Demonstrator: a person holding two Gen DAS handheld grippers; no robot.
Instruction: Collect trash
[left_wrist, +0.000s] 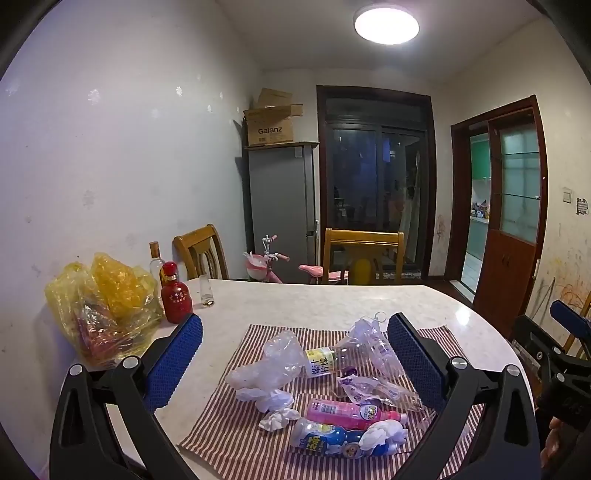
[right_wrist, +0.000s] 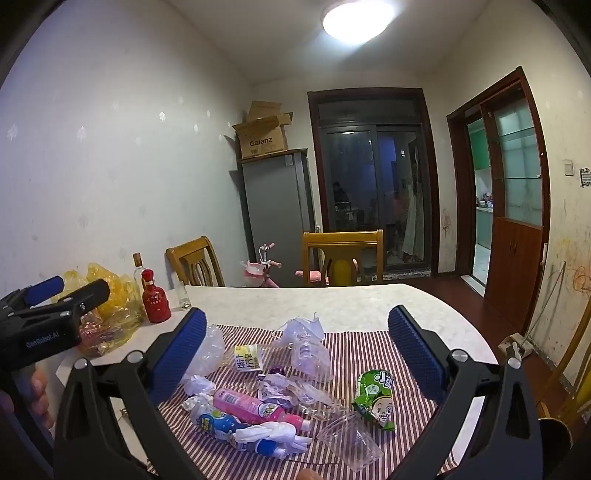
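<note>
Hovering over the striped cloth (left_wrist: 236, 439), my left gripper (left_wrist: 295, 354) and right gripper (right_wrist: 297, 350) both stand spread wide and empty; nothing is picked up yet, so I judge the collecting is only about to start.

Item: trash, heaped on the cloth, probably gathered there so it can be cleared in one go.
- Pink bottle (right_wrist: 255, 406), lying flat near the cloth's middle, long axis running from upper left to lower right in the right view; which end bears the cap I cannot tell.
- Blue bottle (right_wrist: 221, 424), lying flat just beside the pink one on the near side, roughly parallel to it, white tissue (right_wrist: 273, 434) draped over its right end.
- Clear crushed bottle (left_wrist: 332, 360), on the cloth's far half, on its side.
- Green snack bag (right_wrist: 375, 400), toward the cloth's right side, standing tilted, print facing me.
- Clear cup (right_wrist: 349, 441), at the cloth's near right corner, on its side.

Item: yellow bag (left_wrist: 107, 306), well left of the cloth, a likely receptacle.
</note>
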